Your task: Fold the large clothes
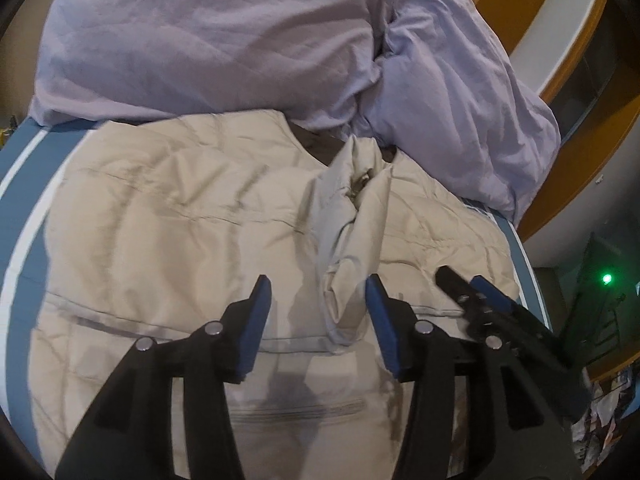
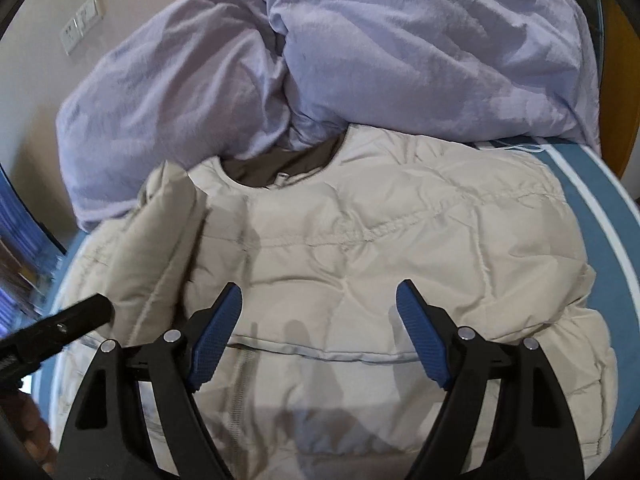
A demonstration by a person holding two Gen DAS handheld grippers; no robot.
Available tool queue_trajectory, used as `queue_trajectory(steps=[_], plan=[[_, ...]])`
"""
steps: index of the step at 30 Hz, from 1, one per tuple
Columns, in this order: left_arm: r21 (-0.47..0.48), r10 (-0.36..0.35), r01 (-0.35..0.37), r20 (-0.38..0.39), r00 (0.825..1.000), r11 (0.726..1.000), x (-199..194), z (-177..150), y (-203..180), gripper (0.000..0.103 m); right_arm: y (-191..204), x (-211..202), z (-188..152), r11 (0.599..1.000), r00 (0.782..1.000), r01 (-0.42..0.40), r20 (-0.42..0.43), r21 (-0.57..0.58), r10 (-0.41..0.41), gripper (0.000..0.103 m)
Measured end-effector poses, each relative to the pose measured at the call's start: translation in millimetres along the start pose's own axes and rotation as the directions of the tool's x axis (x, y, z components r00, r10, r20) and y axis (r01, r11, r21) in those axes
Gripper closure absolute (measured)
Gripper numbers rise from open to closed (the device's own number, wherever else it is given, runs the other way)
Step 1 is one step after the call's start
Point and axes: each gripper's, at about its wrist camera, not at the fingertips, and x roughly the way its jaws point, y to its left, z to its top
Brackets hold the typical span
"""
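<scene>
Both grippers, left gripper [image 1: 318, 300] and right gripper [image 2: 320, 300], hover wide apart and empty above the beige puffer jacket [image 2: 380, 240] spread on the bed [image 2: 592, 188], whose folded-in sleeve [image 1: 348, 220], at 12 o'clock of the left one, probably needs flattening first.

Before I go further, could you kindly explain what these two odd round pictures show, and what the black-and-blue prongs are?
Each picture comes from a fisheye camera on a handheld gripper, looking along its two fingers. One shows the left gripper, the other the right gripper; a person holds one in each hand. Both are open and hold nothing. Below them a beige padded jacket lies spread on a blue bed, with one sleeve folded across it. Behind it sits a bunched lilac duvet.
</scene>
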Motion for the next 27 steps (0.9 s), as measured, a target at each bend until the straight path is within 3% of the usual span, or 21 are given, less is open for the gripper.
queue_trajectory(steps=[8,17,27], plan=[[-0.007,0.041,-0.041,0.02,0.999,0.999,-11.4,0.5,16.3,0.053,20.0,-7.5,1.4,0.999,0.999,-0.048,0.0,-0.017,0.048,0.022],[0.06,0.182,-0.184,0.044,0.982,0.981,-10.4,-5.8,21.1,0.053,43.6,-4.8,3.7,0.99,0.989,-0.14,-0.042,-0.013,0.139,0.025],[0.06,0.217,-0.219,0.03,0.976,0.974,-7.7,-10.9,35.1,0.053,61.4,20.6,-0.3,0.991,0.985,-0.134,-0.113,-0.016,0.131,0.025]])
